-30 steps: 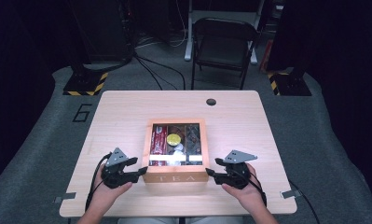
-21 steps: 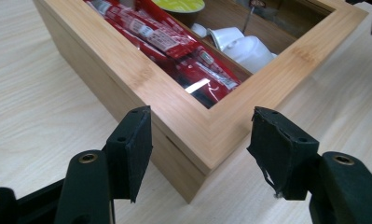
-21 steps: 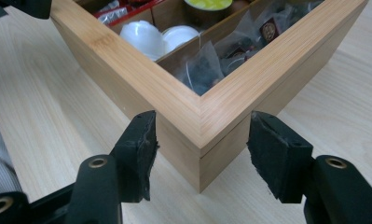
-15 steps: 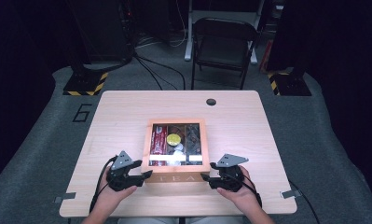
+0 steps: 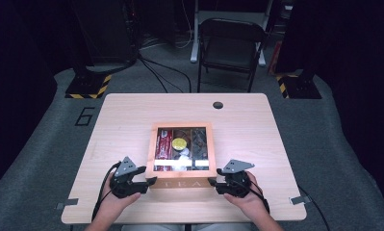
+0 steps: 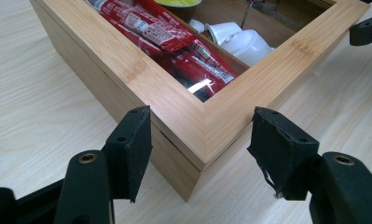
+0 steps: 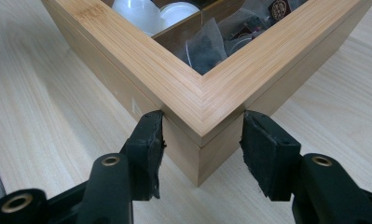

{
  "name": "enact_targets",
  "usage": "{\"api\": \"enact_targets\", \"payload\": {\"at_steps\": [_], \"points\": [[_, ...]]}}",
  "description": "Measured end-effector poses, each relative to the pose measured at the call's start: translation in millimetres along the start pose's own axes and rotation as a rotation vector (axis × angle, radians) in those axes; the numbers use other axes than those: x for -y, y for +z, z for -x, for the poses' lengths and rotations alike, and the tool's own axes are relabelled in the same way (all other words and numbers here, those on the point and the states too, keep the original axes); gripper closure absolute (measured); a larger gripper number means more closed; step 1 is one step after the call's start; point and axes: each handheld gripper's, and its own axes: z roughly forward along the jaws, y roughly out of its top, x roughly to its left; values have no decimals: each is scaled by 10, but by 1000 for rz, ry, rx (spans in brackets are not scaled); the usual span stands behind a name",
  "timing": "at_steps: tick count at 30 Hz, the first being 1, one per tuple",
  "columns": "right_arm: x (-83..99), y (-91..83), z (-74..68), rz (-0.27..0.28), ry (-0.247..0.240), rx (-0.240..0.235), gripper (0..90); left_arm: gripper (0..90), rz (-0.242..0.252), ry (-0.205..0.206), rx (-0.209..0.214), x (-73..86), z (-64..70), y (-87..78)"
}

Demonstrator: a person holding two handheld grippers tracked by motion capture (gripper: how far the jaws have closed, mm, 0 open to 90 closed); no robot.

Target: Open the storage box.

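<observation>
A wooden tea box (image 5: 182,184) with a glass lid sits mid-table, lettered TEA on its front wall. Inside are red packets (image 6: 174,35), a yellow capsule (image 5: 179,143), white cups (image 6: 239,39) and dark tea bags (image 7: 207,46). My left gripper (image 5: 148,179) is open, its jaws straddling the box's (image 6: 141,70) front-left corner; the far pad stands clear of the wood. My right gripper (image 5: 214,183) straddles the box's (image 7: 141,51) front-right corner, and its pads (image 7: 148,140) press against both walls.
The light wooden table (image 5: 132,120) has a cable hole (image 5: 218,105) at the back. A folding chair (image 5: 230,45) stands behind it. Stand bases with yellow-black stripes (image 5: 88,85) rest on the grey floor on both sides.
Both hands have moved inward along the table's front, bringing each gripper from beside the box onto its front corners.
</observation>
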Motion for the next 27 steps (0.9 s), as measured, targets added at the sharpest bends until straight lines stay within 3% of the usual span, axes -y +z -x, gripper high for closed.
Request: {"api": "enact_targets", "payload": {"at_steps": [10,17,27], "points": [[-16,-5,-11,1,-7,7,496,398,9,5,-5,-10,2,-17],[-35,-17,-8,0,-4,5,511,385,10,10,20,-16,11,-64],[-82,-63,9,27,9,-5,508,385,11,13,7,2,29,-101]]}}
